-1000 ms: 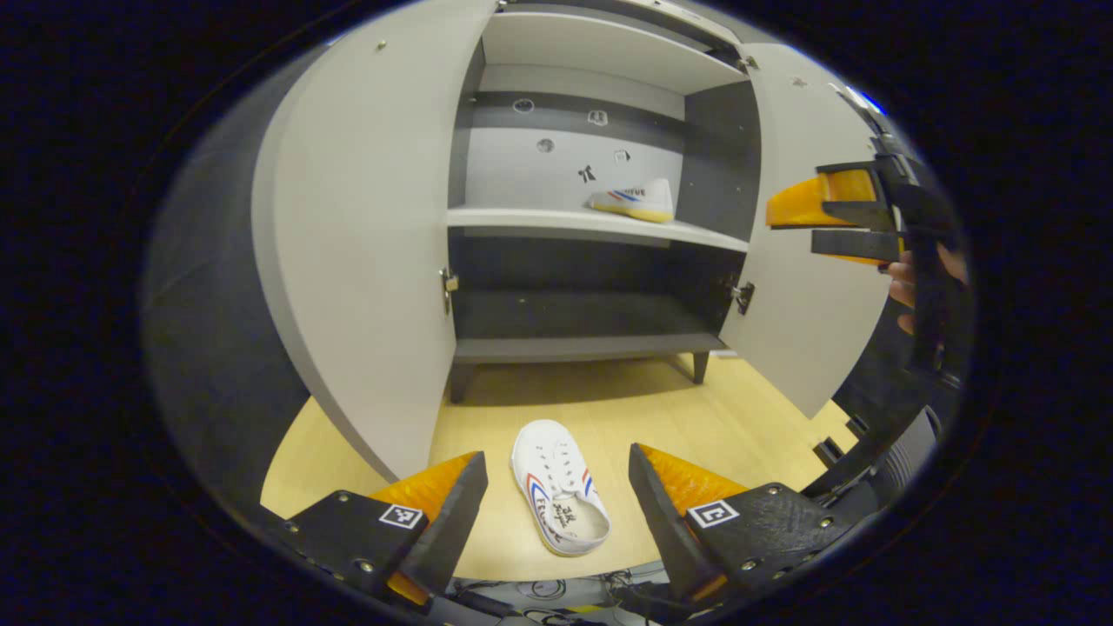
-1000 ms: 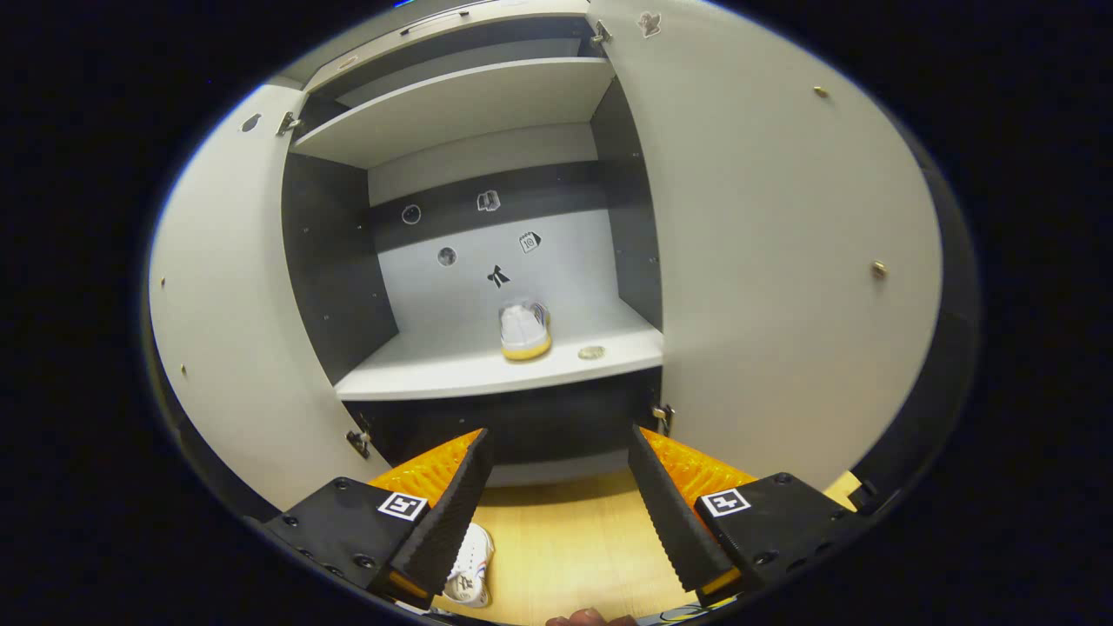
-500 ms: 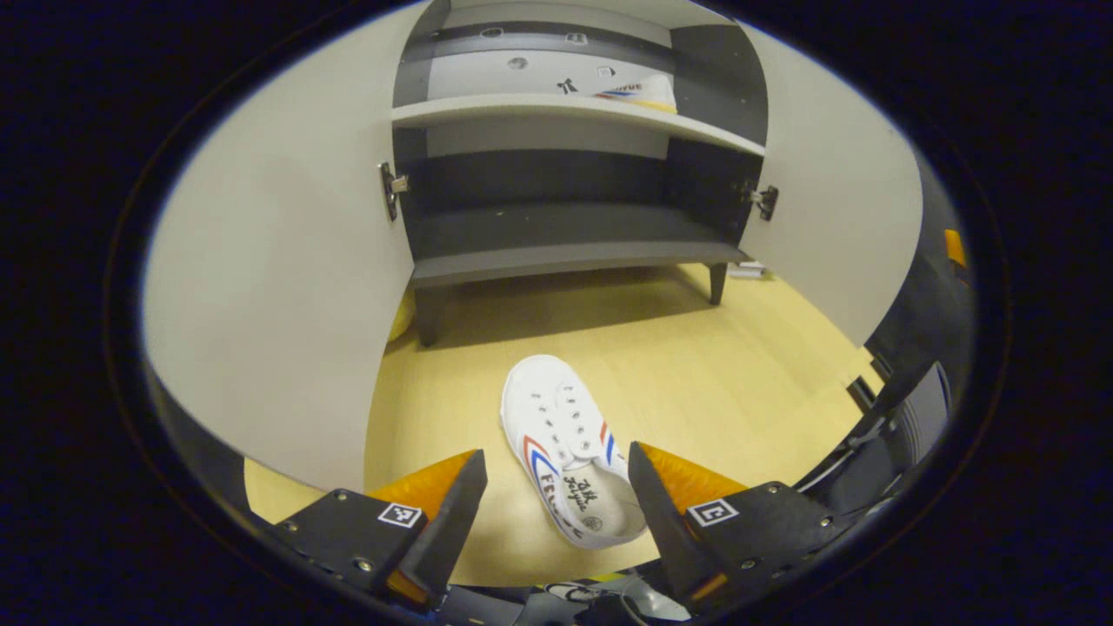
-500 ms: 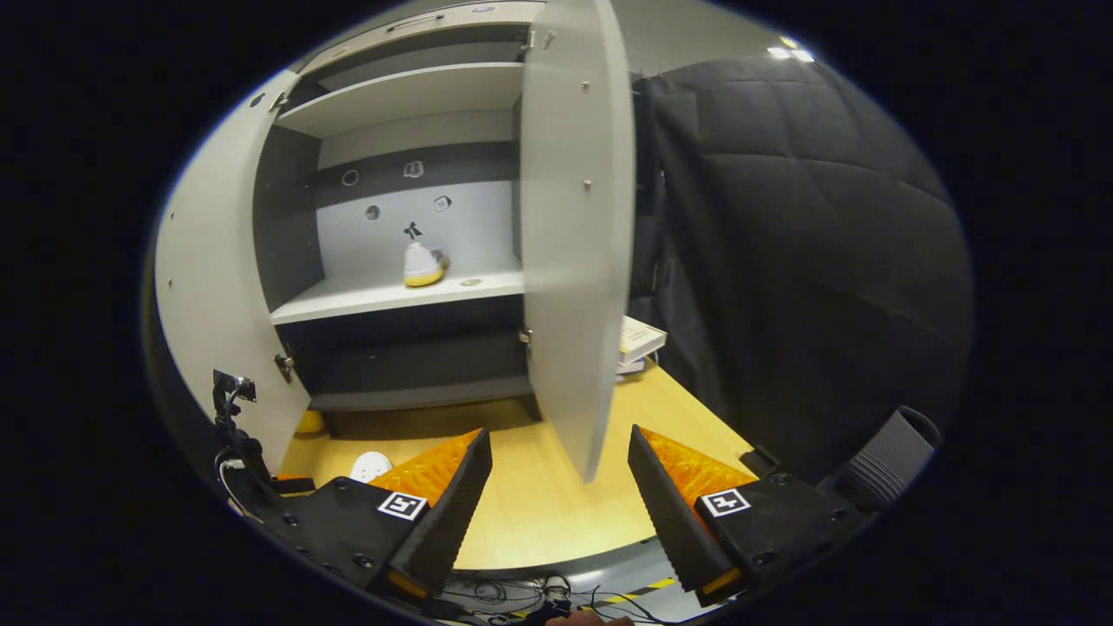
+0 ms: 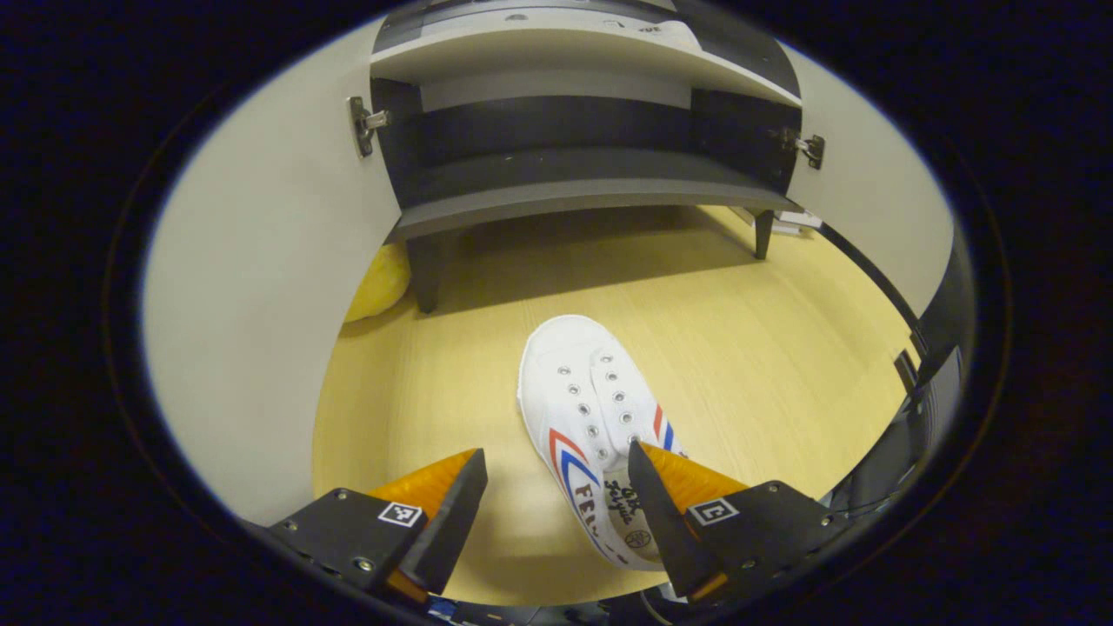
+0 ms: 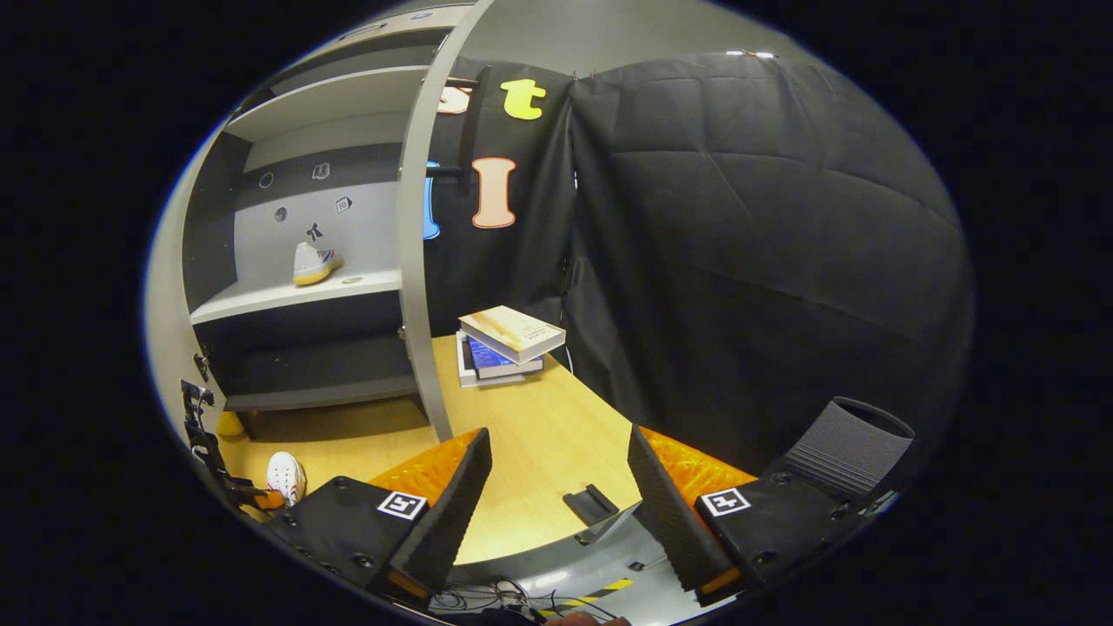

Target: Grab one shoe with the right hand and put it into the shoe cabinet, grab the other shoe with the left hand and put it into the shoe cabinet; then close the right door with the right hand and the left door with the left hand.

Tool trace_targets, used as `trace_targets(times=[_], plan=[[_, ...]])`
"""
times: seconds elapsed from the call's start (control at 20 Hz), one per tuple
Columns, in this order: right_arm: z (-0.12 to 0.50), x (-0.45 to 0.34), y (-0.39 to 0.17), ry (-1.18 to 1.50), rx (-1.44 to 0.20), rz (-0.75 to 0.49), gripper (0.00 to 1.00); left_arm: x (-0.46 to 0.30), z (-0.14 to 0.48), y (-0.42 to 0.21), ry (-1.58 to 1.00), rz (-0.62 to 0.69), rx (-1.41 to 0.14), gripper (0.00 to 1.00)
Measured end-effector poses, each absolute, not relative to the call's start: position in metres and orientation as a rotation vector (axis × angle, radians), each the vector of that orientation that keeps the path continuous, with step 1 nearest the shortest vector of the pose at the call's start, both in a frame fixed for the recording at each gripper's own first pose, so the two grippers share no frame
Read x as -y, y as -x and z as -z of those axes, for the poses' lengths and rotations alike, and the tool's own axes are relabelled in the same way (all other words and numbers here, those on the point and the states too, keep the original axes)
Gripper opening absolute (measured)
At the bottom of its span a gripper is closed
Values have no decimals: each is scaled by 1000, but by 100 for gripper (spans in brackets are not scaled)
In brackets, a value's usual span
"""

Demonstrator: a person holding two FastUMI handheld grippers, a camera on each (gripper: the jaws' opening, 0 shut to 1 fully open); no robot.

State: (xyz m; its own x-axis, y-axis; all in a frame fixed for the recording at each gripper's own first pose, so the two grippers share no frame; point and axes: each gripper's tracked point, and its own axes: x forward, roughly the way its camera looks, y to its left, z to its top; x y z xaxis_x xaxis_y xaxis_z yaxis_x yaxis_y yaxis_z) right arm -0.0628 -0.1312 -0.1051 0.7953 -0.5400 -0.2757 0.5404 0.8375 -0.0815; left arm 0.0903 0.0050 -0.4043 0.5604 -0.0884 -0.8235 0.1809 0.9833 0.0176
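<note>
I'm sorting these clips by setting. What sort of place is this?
Probably a staged recording booth, not a real home: black cloth wall behind a light wooden floor, with an open shoe cabinet, one white shoe on its shelf, another white shoe on the floor, and stacked books.

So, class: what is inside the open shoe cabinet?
One white shoe stands on the cabinet's middle shelf, with a small round thing beside it. The lower shelf looks bare. The right door hides the cabinet's right part.
</note>
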Motion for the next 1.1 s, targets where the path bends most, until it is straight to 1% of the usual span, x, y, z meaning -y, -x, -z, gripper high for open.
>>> trace_targets(times=[0.15, 0.2, 0.25, 0.3, 0.4, 0.45, 0.5, 0.55, 0.65, 0.7, 0.75, 0.8, 0.85, 0.95, 1.0, 1.05, 1.1], plan=[[100, 140, 53, 20, -270, 587, 99, -4, 415, -92, -78, 145, -1000, 93], [101, 144, 51, 14, -277, 591, 96, -3, 418, -92, -70, 145, -1019, 93], [101, 148, 49, -4, -282, 599, 100, -4, 422, -91, -71, 138, -1034, 93], [97, 155, 47, -23, -273, 612, 100, -4, 425, -91, -65, 132, -1046, 86], [89, 164, 44, -33, -240, 630, 100, 2, 426, -92, -25, 146, -1053, 84], [87, 167, 41, -34, -237, 630, 100, 6, 428, -89, -2, 150, -1068, 80], [89, 170, 39, -35, -240, 632, 100, 5, 429, -90, 2, 150, -1074, 61], [91, 173, 40, -38, -242, 637, 100, 6, 428, -92, -12, 161, -1075, 60], [93, 179, 39, -55, -249, 647, 100, 7, 425, -88, -41, 181, -1101, 61], [90, 182, 35, -60, -237, 646, 100, 8, 429, -88, -49, 180, -1116, 55], [87, 183, 32, -55, -222, 645, 100, 8, 429, -86, -40, 176, -1124, 55], [84, 188, 29, -43, -211, 643, 100, 9, 430, -87, -16, 161, -1130, 51], [83, 191, 25, -30, -205, 641, 100, 7, 429, -86, -2, 141, -1136, 50], [84, 201, 17, -11, -204, 630, 100, 3, 429, -89, 35, 76, -1121, 31], [86, 206, 11, -7, -207, 624, 97, 4, 430, -88, 39, 67, -1117, 18], [86, 210, 6, -7, -208, 617, 97, 3, 429, -88, 27, 65, -1113, 20], [86, 215, -1, -12, -208, 609, 100, -4, 428, -91, 1, 28, -1089, 19]])
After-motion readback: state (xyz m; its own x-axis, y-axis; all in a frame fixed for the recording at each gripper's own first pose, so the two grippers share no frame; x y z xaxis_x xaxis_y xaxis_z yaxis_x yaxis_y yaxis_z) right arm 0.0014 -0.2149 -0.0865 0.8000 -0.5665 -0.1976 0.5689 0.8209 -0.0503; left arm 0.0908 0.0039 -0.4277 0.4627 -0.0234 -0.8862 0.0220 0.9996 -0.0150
